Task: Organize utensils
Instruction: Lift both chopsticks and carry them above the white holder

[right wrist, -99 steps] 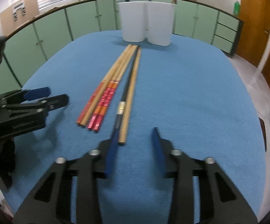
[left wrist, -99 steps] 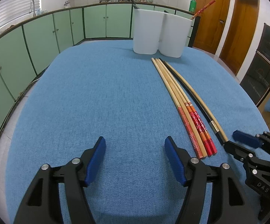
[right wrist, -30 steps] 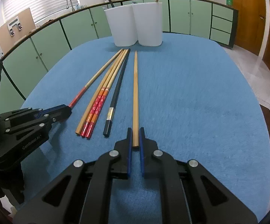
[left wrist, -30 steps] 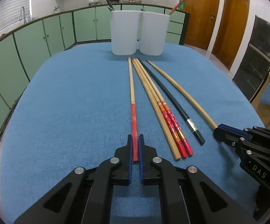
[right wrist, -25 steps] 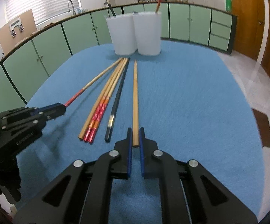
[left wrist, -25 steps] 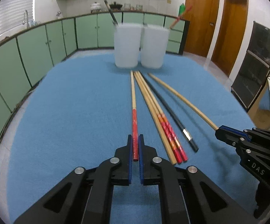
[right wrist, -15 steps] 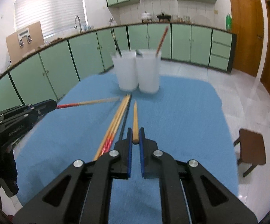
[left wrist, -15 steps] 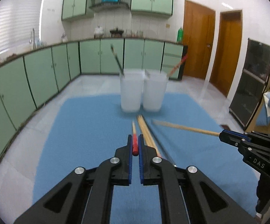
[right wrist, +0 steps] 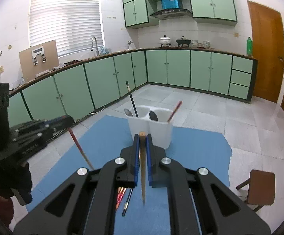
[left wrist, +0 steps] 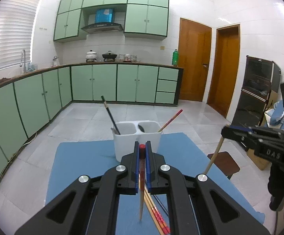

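Observation:
My left gripper (left wrist: 142,149) is shut on a red-ended chopstick (left wrist: 141,178) that hangs point down, high above the blue table (left wrist: 77,168). My right gripper (right wrist: 142,137) is shut on a plain wooden chopstick (right wrist: 143,180), also hanging point down. The white two-compartment holder (left wrist: 137,137) stands at the table's far end, ahead of both grippers; it holds a black chopstick (left wrist: 110,115) on the left, a red-ended one (left wrist: 170,120) on the right, and spoons (right wrist: 153,116). Several chopsticks (left wrist: 157,217) lie on the table below. In the right wrist view the left gripper (right wrist: 63,120) holds the red-ended chopstick (right wrist: 80,148).
The right gripper (left wrist: 228,132) shows at the right of the left wrist view with its wooden chopstick (left wrist: 213,156). A brown stool (right wrist: 259,188) stands beside the table's right edge. Green cabinets (left wrist: 95,82) line the kitchen walls beyond the tiled floor.
Both grippers have risen high above the table, each with its chopstick, and the chopsticks now hang down. The holder has dropped lower in view and its openings show.

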Demonstrator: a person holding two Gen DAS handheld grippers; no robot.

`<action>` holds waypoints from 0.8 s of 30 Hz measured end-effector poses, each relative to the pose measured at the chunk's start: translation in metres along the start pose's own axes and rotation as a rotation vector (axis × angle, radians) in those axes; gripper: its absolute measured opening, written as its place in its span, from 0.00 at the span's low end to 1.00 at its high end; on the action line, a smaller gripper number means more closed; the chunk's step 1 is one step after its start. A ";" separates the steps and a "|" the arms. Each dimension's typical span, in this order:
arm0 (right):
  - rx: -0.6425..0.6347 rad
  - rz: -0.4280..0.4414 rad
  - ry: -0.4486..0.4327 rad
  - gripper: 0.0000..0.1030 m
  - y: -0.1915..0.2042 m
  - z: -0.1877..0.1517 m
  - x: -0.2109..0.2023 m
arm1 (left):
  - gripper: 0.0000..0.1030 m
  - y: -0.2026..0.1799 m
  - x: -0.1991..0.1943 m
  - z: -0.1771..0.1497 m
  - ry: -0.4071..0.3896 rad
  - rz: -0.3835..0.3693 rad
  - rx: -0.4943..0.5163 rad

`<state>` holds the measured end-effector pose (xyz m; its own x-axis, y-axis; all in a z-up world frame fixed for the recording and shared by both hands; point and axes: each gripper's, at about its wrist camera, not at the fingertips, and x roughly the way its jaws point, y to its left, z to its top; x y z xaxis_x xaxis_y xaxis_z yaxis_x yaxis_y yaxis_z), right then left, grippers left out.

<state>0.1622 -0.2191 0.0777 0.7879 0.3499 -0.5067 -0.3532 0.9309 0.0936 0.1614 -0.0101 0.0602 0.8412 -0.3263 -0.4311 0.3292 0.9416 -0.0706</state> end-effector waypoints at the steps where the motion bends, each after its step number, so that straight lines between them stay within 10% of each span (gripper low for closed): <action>1: -0.003 0.000 0.000 0.06 -0.001 0.005 0.001 | 0.06 -0.001 0.002 0.003 -0.002 -0.004 0.004; 24: 0.052 -0.053 -0.216 0.06 -0.069 0.164 0.081 | 0.05 0.007 0.087 0.156 -0.255 0.043 0.051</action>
<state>0.3331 -0.2379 0.1706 0.8965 0.3091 -0.3174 -0.2860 0.9509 0.1182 0.3041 -0.0453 0.1628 0.9338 -0.3021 -0.1915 0.3062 0.9519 -0.0089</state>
